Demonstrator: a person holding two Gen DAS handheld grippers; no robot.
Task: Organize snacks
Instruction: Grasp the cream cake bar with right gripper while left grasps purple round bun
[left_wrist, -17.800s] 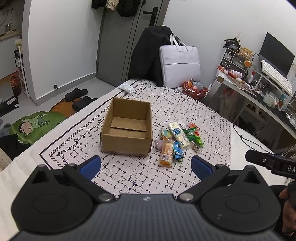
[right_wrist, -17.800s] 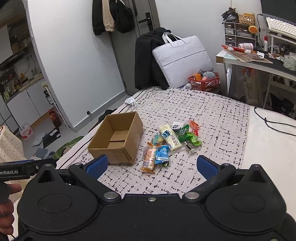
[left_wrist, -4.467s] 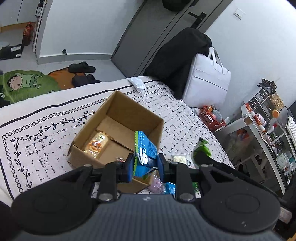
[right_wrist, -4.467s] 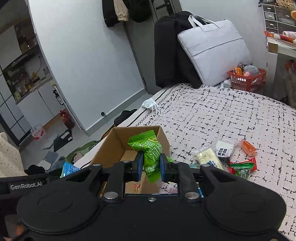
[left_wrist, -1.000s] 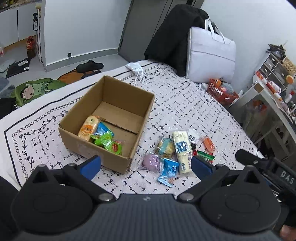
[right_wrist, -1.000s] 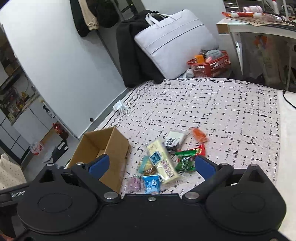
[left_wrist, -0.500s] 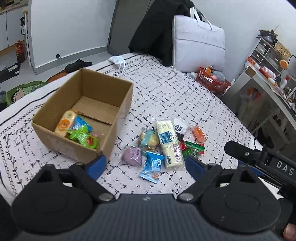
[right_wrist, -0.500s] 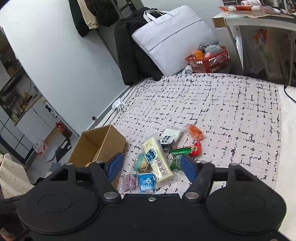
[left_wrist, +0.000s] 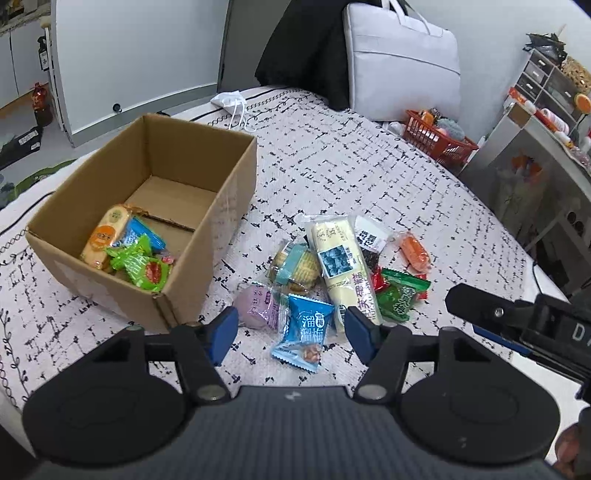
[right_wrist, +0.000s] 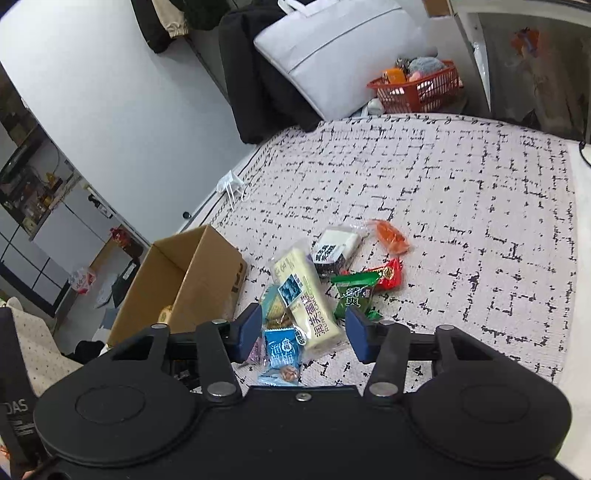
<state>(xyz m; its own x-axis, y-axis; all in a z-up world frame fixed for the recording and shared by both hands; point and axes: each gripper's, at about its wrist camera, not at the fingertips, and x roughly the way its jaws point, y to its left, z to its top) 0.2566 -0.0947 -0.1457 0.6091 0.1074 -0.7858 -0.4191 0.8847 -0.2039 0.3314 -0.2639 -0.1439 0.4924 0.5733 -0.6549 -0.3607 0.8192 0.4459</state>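
Patterned bedspread (left_wrist: 332, 177) carries a snack pile (left_wrist: 340, 273); cardboard box (left_wrist: 207, 192) at its 9 o'clock holds three packets. Grey bag (left_wrist: 402, 62) and red basket (left_wrist: 439, 144) sit at 12–1 o'clock. Left gripper (left_wrist: 290, 334) and right gripper (right_wrist: 303, 332): both spread, nothing held, over the blue packet (left_wrist: 304, 332).

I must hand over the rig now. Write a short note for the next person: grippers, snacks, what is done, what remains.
Left gripper: open, empty, over the blue packet.
Right gripper: open, empty, over the long cream cake bar.
Done: orange, blue and green packets lie in the cardboard box.
Left: the pile on the bed beside the box, including the purple packet, dark green packet and orange snack.
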